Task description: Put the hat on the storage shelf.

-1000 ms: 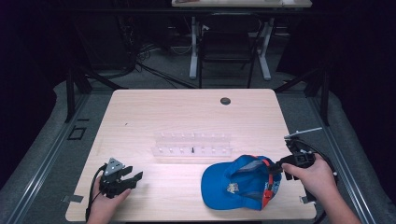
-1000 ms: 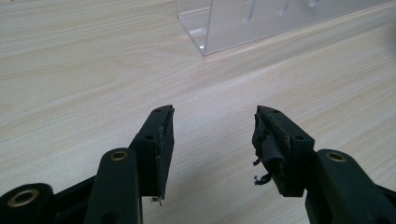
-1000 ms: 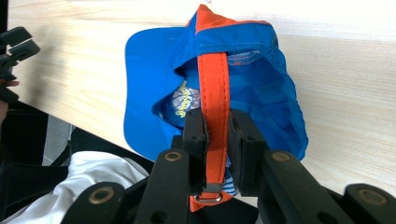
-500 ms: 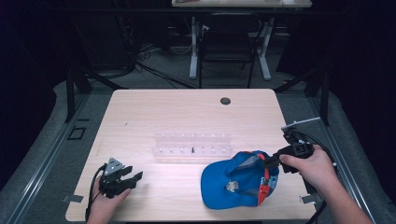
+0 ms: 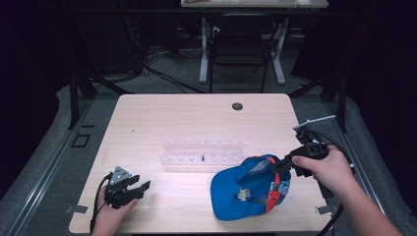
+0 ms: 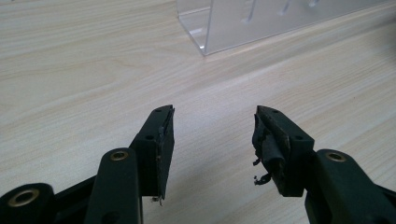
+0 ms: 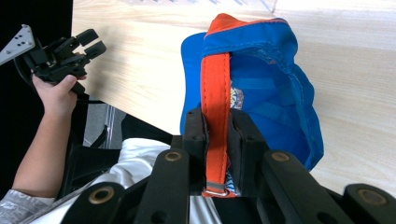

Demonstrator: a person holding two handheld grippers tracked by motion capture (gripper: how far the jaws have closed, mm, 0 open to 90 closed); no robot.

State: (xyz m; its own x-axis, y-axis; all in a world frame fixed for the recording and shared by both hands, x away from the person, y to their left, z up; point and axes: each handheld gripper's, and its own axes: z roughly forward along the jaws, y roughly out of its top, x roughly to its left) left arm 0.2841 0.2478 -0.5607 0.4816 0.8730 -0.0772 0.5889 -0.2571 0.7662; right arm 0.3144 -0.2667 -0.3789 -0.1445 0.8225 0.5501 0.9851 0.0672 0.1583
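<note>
A: Starting at the lower left of the high view, what is the left gripper (image 5: pixel 140 187) doing?

B: It is resting low on the table (image 5: pixel 196 118) with its jaws standing apart and nothing between them. In the left gripper view the bare wood is showing in the gap, and a clear plastic rack (image 6: pixel 261 23) is sitting at the top of the frame.

A: And moving right?

B: The blue cap (image 5: pixel 248 189) is lying at the lower right of centre in the high view, just in front of the rack, with its far edge lifted off the wood. The right gripper (image 5: pixel 281 164) is clamping its orange strap (image 7: pixel 215 98); in the right gripper view the pads are pressing on the strap from both sides.

A: How is the cap going to handle?

B: I am judging it light and soft. The crown is sagging and folding under its own weight, so it is likely to dangle and swing from that one point. The cloth is not slippery or fragile.

A: Is the strap a good hold?

B: It is looking secure, being flat and stitched. The stiffer brim would be steadier if the cap needs to stay level.
</note>
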